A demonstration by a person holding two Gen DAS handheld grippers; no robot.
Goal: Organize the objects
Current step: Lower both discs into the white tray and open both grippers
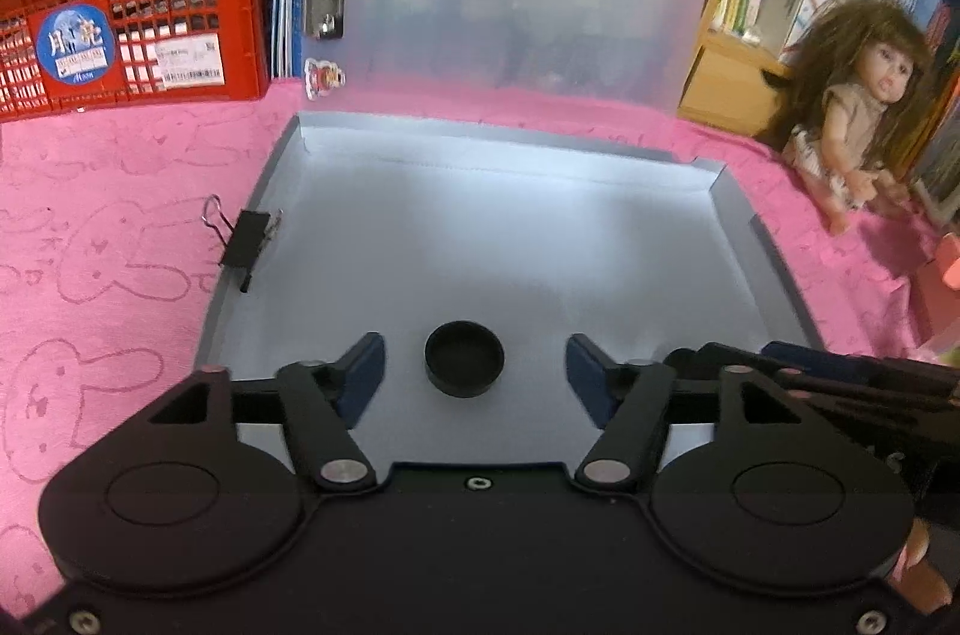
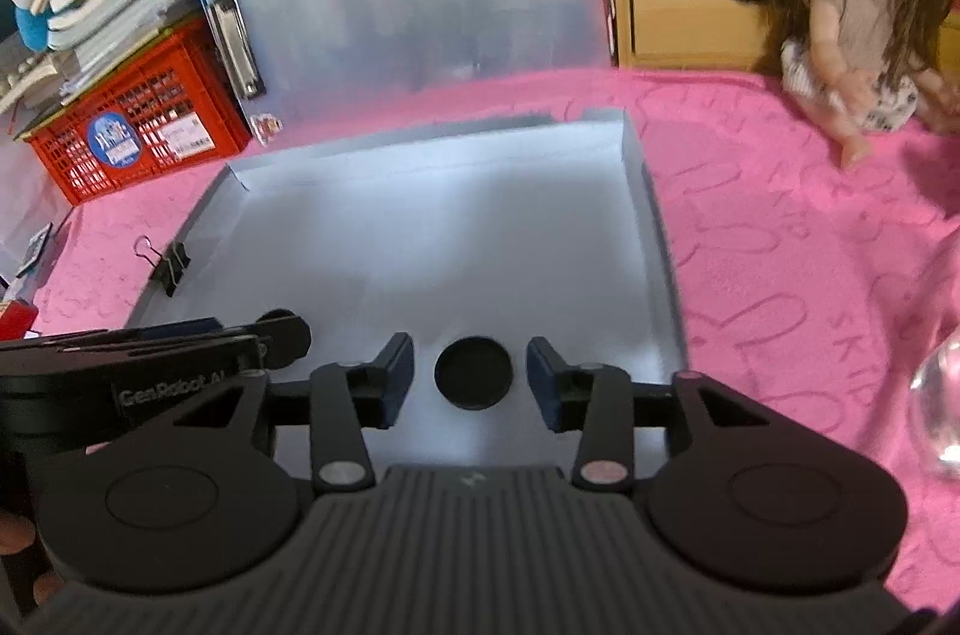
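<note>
Two grippers, left gripper (image 1: 474, 374) and right gripper (image 2: 470, 383), jaws apart, holding nothing; black cap (image 1: 464, 358) rests lower-centre in grey tray (image 1: 774, 275), likely deposited there for sorting.

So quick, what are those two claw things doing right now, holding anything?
Left gripper: open, holding nothing; the small black cap sits untouched between its fingers on the grey tray.
Right gripper: open, holding nothing, fingers either side of the same cap.
</note>
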